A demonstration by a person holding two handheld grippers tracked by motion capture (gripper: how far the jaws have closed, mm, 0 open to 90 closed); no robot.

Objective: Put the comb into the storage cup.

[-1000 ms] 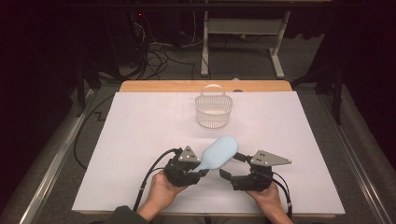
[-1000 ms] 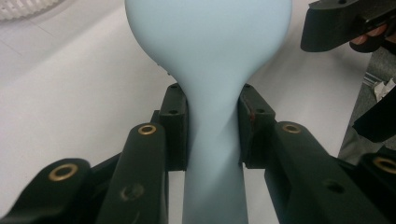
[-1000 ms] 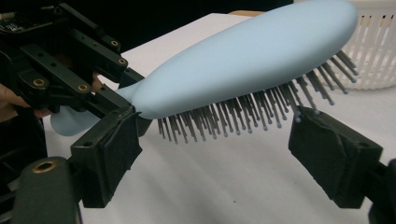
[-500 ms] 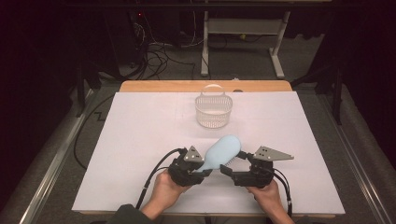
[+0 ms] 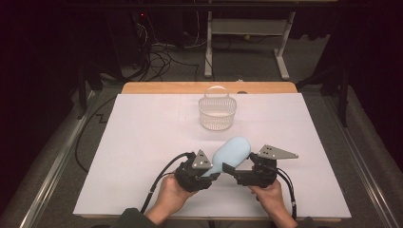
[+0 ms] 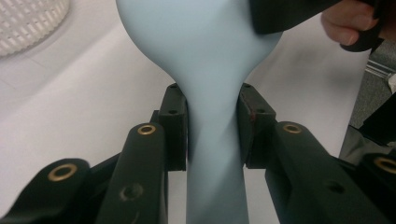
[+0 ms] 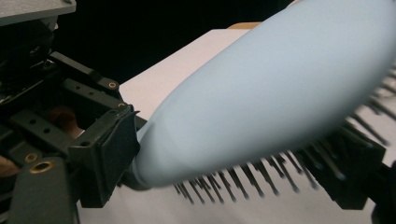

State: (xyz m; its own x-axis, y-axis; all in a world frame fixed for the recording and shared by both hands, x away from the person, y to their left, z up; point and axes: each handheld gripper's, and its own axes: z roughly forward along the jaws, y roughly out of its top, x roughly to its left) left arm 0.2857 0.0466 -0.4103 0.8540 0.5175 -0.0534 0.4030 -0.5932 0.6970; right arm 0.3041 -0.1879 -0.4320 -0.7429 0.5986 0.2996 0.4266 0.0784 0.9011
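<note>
1. My left gripper point(image 5: 209, 175) sits at the near edge of the white-covered table point(image 5: 142, 142), its jaws closed on the narrow end of a pale blue plastic hairbrush point(image 5: 231, 153).
2. The brush slants up and away from me, its broad head pointing toward the far right.
3. My right gripper point(image 5: 230, 169) lies just beside the brush's near end, its grey three-cornered plate point(image 5: 275, 152) pointing right; I cannot tell how its jaws stand.
4. A white plastic mesh basket point(image 5: 217, 112) with an arched handle stands well apart, near the far edge.
</note>
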